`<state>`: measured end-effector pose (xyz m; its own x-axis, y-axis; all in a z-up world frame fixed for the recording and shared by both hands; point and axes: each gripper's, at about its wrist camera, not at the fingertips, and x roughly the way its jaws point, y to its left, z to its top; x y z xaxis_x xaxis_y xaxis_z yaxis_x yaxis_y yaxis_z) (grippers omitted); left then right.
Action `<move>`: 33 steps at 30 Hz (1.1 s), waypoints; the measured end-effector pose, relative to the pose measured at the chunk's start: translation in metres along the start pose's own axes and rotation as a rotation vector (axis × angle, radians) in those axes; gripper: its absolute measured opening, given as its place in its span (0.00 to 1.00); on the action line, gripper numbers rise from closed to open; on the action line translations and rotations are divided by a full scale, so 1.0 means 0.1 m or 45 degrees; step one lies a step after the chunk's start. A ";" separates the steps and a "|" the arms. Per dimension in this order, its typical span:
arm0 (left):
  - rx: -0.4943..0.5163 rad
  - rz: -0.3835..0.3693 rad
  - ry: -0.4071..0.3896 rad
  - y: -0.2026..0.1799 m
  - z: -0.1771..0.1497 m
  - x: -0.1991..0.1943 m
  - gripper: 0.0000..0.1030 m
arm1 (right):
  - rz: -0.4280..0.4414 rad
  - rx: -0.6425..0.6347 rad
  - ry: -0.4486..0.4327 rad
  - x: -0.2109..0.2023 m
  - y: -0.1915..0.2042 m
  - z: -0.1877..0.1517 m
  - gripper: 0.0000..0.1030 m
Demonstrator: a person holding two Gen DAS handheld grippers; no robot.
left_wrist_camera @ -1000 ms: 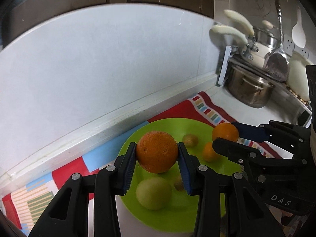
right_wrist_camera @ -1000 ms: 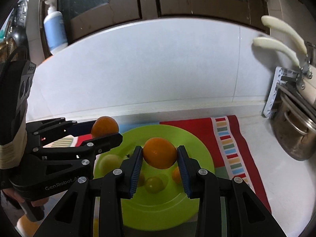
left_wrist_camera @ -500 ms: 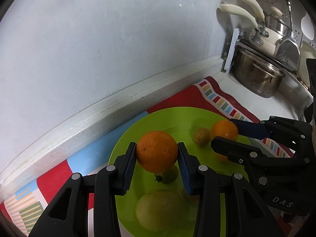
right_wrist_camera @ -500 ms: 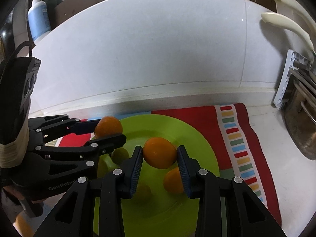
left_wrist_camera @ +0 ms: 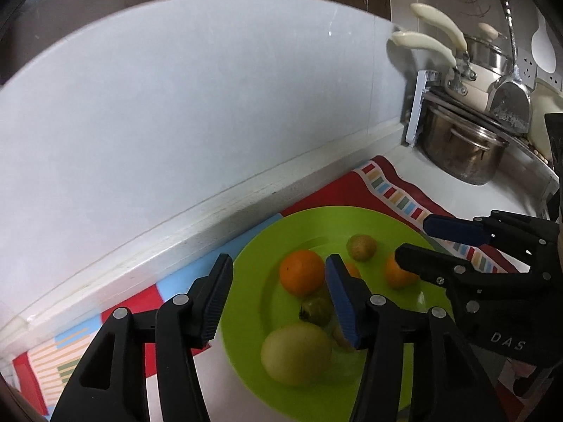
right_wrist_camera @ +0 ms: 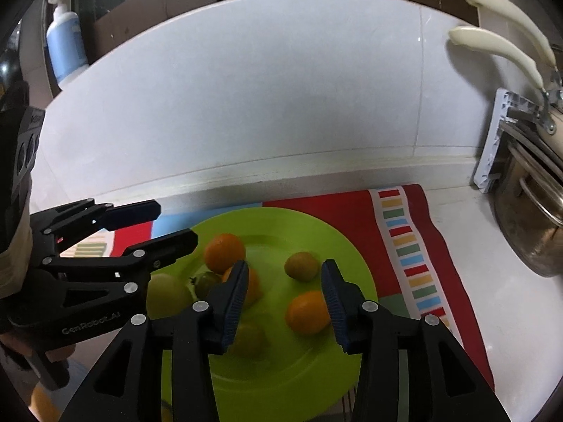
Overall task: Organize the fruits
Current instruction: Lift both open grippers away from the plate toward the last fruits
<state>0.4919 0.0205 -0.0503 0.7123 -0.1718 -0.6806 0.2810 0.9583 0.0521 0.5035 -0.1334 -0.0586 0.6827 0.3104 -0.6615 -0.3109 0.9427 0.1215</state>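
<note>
A white counter point(right_wrist_camera: 468, 246) carries a striped cloth point(right_wrist_camera: 415, 246), a steel pot point(left_wrist_camera: 461, 154), and a green plate point(right_wrist_camera: 337, 246) upon the cloth.

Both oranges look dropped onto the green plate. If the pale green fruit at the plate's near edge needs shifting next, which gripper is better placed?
Probably the left gripper: its jaws have just been opening, nothing between them, and the pale green fruit lies just below them. The right gripper hangs farther toward the plate's other side.

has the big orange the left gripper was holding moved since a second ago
Yes. The big round orange has dropped from between the left gripper fingers, which have just been opening, onto the green plastic plate.
</note>
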 end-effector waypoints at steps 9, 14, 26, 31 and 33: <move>-0.065 0.034 -0.084 -0.03 -0.02 -0.57 0.64 | -0.019 0.004 -0.082 -0.51 0.12 -0.03 0.49; -0.053 0.066 -0.126 -0.11 -0.11 -0.90 0.68 | -0.035 -0.017 -0.132 -0.84 0.22 -0.09 0.55; -0.030 0.090 -0.182 -0.29 -0.40 -1.55 0.76 | -0.094 -0.067 -0.212 -1.50 0.41 -0.31 0.66; -0.017 0.095 -0.188 -0.38 -0.54 -1.67 0.80 | -0.085 -0.088 -0.212 -1.64 0.46 -0.45 0.66; -0.006 0.100 -0.184 -0.42 -0.62 -1.71 0.81 | -0.085 -0.105 -0.205 -1.67 0.48 -0.51 0.66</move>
<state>0.3187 0.0238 0.0189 0.8171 -0.1269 -0.5624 0.2181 0.9710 0.0977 0.3408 -0.1464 0.0197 0.7984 0.2694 -0.5385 -0.3099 0.9506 0.0162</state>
